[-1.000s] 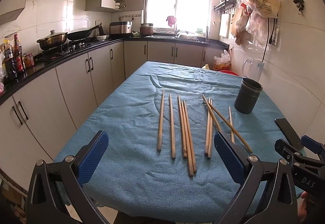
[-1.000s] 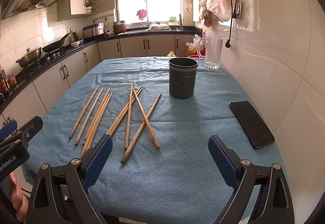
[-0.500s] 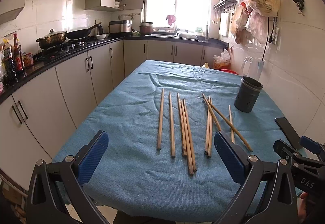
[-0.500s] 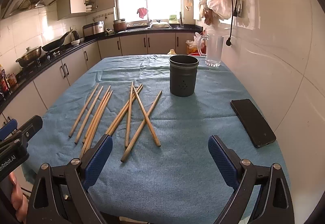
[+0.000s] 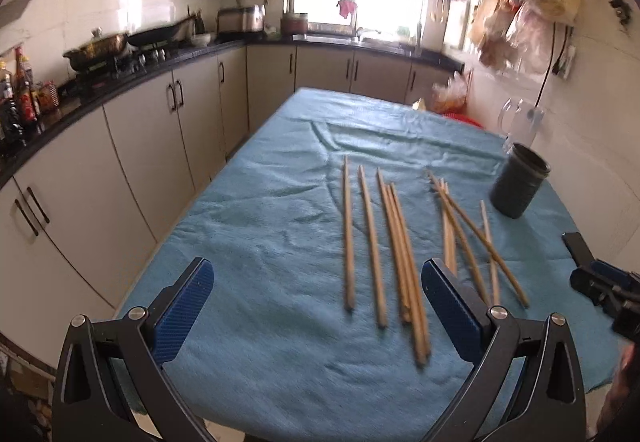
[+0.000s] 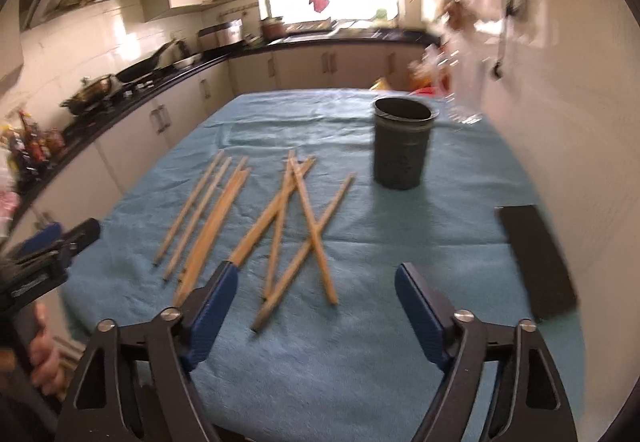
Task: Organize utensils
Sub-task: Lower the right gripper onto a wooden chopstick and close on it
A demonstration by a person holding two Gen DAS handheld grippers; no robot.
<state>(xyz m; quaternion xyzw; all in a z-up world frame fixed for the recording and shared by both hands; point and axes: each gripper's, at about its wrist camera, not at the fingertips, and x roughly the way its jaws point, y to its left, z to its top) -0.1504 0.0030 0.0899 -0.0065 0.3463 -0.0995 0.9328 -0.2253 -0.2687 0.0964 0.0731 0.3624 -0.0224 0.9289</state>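
Several wooden chopsticks (image 5: 396, 242) lie loose on the blue cloth of the table (image 5: 260, 226); in the right wrist view (image 6: 280, 217) some of them cross each other. A dark cylindrical utensil holder (image 6: 402, 143) stands upright behind them at the right, also in the left wrist view (image 5: 518, 185). My left gripper (image 5: 316, 306) is open and empty above the near edge, left of the chopsticks. My right gripper (image 6: 316, 302) is open and empty, just short of the crossed chopsticks' near ends.
A black phone (image 6: 534, 262) lies on the cloth at the right, near the wall. A clear jug (image 5: 520, 119) stands behind the holder. Kitchen cabinets and a black counter (image 5: 132, 89) run along the left side and the back.
Both grippers have moved forward and tilted down toward the table. The right one has come closer to the crossed chopsticks. Nothing on the table has moved.
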